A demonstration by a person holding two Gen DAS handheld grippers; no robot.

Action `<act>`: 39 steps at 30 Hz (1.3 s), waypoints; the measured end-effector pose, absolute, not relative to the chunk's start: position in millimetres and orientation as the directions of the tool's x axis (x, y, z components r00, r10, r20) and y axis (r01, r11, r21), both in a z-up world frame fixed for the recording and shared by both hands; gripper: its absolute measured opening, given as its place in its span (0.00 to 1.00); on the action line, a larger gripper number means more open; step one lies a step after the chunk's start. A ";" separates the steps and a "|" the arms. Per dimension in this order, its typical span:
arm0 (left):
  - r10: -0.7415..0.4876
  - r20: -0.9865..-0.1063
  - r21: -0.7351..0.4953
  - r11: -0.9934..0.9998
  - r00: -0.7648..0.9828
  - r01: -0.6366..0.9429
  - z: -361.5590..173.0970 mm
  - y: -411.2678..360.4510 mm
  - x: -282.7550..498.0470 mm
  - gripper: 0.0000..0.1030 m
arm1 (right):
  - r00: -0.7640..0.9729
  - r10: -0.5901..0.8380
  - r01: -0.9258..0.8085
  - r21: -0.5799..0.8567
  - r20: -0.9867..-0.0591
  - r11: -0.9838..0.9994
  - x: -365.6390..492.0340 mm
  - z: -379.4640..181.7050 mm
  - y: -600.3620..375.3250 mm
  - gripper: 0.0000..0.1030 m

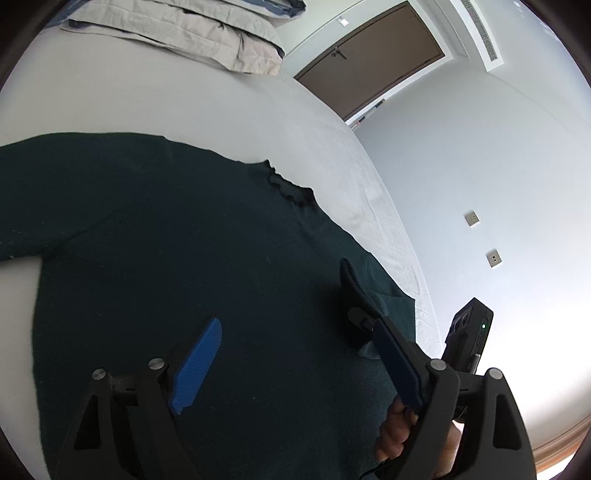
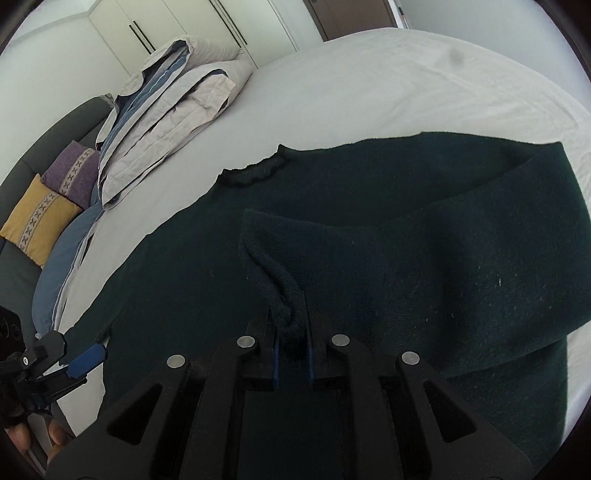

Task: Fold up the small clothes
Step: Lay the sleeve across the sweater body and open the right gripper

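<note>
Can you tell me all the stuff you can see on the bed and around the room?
sweater: one, dark green, spread on the bed, one sleeve folded across it
sleeve: one, dark green, its cuff between the right gripper's pads
bed: one, white sheet, under the sweater
duvet: one, beige and blue, folded near the bed's head
cushions: two, one yellow and one purple, by the headboard
wardrobe: one, cream doors, behind the bed
door: one, brown, in the white wall
wall sockets: two, beige, on the wall
left gripper: one, black with blue pads, open over the sweater
right gripper: one, black, closed on the sleeve cuff
hand: one, seen behind the left gripper
</note>
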State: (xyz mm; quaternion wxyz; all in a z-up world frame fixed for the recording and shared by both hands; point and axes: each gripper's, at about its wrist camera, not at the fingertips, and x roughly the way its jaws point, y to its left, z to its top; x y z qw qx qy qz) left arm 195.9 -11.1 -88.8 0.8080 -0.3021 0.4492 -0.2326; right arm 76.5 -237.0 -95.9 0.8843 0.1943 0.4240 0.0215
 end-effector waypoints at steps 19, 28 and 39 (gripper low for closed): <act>-0.639 -0.722 -0.643 0.761 0.264 0.083 -140.5 -148.0 282.5 0.35 | 0.751 0.329 0.185 0.660 -0.573 0.728 -37.8 -65.6 -336.6 0.61; -0.557 -0.753 -0.559 0.822 0.351 0.106 -124.4 -132.3 277.2 0.80 | 0.740 0.335 0.216 0.677 -0.583 0.704 -56.3 -79.4 -349.6 0.61; -0.608 -0.724 -0.589 0.791 0.326 0.167 -126.1 -144.4 288.0 0.09 | 0.741 0.316 0.233 0.668 -0.592 0.706 -55.4 -89.5 -356.1 0.61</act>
